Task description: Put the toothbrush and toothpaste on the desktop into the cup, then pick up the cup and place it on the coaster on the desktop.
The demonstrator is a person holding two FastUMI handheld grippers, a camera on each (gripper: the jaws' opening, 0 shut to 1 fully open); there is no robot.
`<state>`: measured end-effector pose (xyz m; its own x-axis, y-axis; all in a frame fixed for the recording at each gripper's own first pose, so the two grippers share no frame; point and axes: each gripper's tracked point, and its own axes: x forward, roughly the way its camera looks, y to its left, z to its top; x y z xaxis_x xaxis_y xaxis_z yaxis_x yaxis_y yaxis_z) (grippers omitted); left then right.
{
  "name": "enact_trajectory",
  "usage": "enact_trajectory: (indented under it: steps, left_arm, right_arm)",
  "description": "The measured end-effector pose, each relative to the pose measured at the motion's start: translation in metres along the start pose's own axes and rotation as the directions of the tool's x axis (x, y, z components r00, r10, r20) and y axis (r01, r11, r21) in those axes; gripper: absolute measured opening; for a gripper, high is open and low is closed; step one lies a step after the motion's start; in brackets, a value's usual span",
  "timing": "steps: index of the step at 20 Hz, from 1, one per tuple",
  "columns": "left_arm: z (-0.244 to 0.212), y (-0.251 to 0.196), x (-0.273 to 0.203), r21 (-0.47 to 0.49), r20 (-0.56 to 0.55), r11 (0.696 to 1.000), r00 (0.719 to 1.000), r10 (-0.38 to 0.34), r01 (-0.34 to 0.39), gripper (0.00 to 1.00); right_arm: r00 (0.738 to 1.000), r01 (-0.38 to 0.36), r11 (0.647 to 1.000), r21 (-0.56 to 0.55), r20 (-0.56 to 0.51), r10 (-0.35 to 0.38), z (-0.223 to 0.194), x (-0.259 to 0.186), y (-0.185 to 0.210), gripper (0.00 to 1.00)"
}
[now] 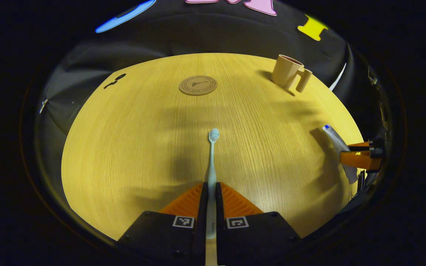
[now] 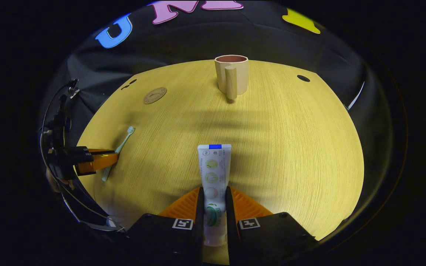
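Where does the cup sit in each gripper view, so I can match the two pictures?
Left gripper view: the cup stands upper right, near the table's far edge, handle toward the right.
Right gripper view: the cup stands top centre, handle facing the camera.
Shared landmark: the round coaster, left of the cup in both views.

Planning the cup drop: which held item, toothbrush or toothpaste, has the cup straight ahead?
The toothpaste, in the right gripper: the cup stands dead ahead. From the toothbrush, it sits off right.

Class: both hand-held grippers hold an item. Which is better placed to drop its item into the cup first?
Right, probably. Its hand-held gripper, gripping the toothpaste, faces the cup straight ahead; from the left's toothbrush it sits off to one side.
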<state>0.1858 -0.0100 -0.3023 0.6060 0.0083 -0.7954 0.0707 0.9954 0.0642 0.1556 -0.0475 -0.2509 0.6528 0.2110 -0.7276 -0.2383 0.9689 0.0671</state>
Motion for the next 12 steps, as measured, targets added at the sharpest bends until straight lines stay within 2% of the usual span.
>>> enact_trajectory:
  steps: [3, 6, 12]
  left_arm:
    - [0.001, 0.0, -0.001, 0.012, 0.014, 1.0, 1.0, 0.01, -0.01, 0.07]
    - [0.002, -0.004, -0.001, 0.044, 0.026, 0.999, 1.0, 0.008, -0.009, 0.07]
    - [0.02, -0.008, -0.016, 0.007, 0.093, 1.0, 0.996, -0.011, 0.011, 0.06]
  right_arm:
    - [1.0, -0.002, 1.0, 0.018, 0.011, 0.002, 0.005, 0.0, 0.002, 0.3]
    - [1.0, 0.005, 1.0, 0.026, 0.015, -0.005, 0.007, -0.002, -0.001, 0.3]
    - [0.998, 0.032, 0.999, 0.017, 0.053, -0.033, 0.022, -0.012, -0.011, 0.3]
